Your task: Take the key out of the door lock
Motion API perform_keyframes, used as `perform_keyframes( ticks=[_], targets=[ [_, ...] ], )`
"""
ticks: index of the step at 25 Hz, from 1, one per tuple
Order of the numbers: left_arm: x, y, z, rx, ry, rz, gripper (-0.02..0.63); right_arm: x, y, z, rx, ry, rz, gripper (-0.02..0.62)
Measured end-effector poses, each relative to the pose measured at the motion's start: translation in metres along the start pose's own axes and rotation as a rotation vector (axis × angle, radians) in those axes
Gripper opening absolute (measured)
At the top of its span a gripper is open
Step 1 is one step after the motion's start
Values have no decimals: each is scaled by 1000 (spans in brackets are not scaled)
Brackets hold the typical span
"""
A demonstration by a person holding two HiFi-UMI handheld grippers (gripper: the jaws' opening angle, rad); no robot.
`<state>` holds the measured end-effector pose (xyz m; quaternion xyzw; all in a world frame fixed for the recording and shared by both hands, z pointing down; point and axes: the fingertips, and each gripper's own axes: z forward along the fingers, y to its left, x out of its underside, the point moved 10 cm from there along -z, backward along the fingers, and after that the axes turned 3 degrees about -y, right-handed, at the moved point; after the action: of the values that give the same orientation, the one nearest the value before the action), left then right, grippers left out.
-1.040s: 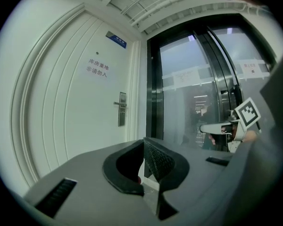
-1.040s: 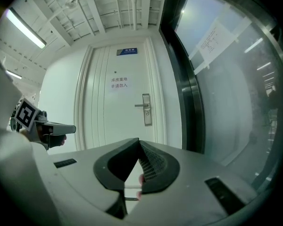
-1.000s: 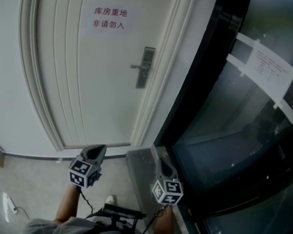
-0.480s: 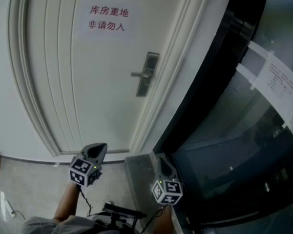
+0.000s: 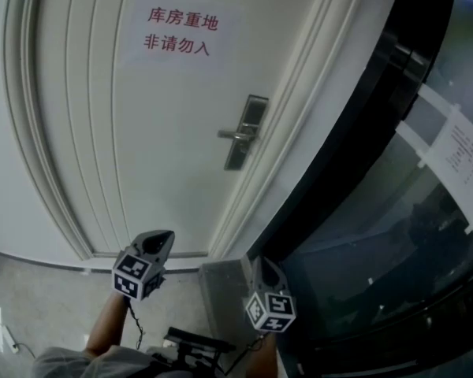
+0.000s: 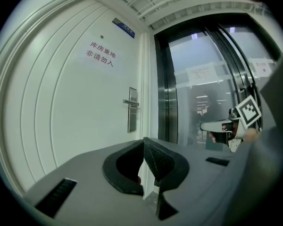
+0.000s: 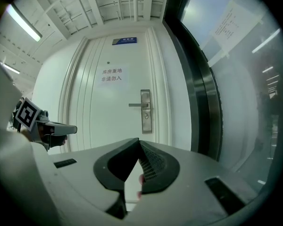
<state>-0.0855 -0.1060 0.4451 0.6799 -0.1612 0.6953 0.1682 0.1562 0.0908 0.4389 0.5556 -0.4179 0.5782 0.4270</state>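
A white panelled door (image 5: 142,132) fills the head view, bearing a sign (image 5: 179,31) in red characters. Its silver lock plate (image 5: 247,132) has a lever handle (image 5: 235,135) pointing left. The lock plate (image 7: 145,111) also faces the right gripper view and shows as lock plate (image 6: 131,109) in the left gripper view. A key is too small to make out. My left gripper (image 5: 159,239) and right gripper (image 5: 262,262) hang low, well short of the door. The left gripper (image 6: 144,140) and the right gripper (image 7: 138,141) are both shut on nothing.
A dark metal frame (image 5: 355,132) and a glass wall with a taped paper notice (image 5: 465,152) run along the right of the door. A grey block (image 5: 221,290) sits at the foot of the frame. A white cable (image 5: 0,325) lies on the floor at left.
The door and lock plate have grown larger and slid right and down in the head view. Both grippers keep the same low place and stay shut.
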Motion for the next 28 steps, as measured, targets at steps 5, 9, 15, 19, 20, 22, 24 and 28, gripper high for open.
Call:
perform_keyframes(
  ticks=[5, 9, 15, 19, 20, 22, 24, 28],
  targets=[
    [2, 21, 16, -14, 4, 4, 5, 0, 1, 26, 0, -4, 2, 2],
    [2, 31, 29, -13, 7, 5, 5, -1, -2, 41, 3, -1, -2, 2],
    [2, 43, 44, -22, 7, 2, 5, -3, -8, 62, -1, 1, -4, 2],
    [1, 52, 61, -29, 4, -2, 5, -5, -16, 82, -3, 1, -10, 2],
    [1, 54, 66, -33, 2, -4, 5, -6, -19, 88, -5, 0, -13, 2],
    [0, 59, 78, -42, -3, -6, 5, -8, -26, 100, -10, -1, -18, 2],
    [-2, 63, 91, -52, -9, -8, 5, -11, -34, 114, -18, -5, -24, 2],
    [-3, 72, 117, -68, -8, -13, 5, -14, -50, 141, -35, -4, -34, 2]
  ],
)
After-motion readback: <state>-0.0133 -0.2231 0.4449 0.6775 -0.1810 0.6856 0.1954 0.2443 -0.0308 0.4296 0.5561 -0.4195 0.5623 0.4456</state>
